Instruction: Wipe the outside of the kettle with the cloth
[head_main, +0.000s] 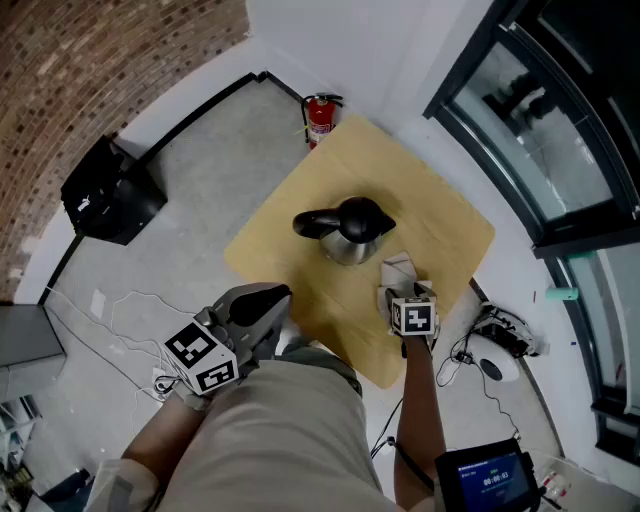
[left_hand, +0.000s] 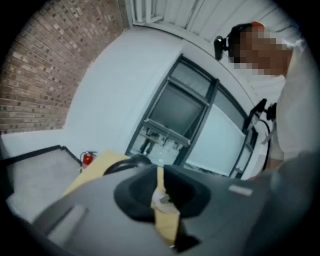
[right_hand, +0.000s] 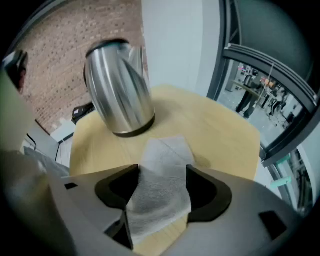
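Your right claw (right_hand: 162, 170) gapes wide w/ the cloth (right_hand: 160, 200) between, not pinched. It's prob. soft, limp, light: grab mid-fold. Expect the kettle (right_hand: 120, 87) slick; left claw (left_hand: 160, 172) is closed, empty.

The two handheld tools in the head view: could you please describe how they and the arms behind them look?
The left tool and right tool have smooth grey bodies with black, curved insides. Each carries a white cube printed with black square markers. Both forearms are bare, and the clothing is beige.
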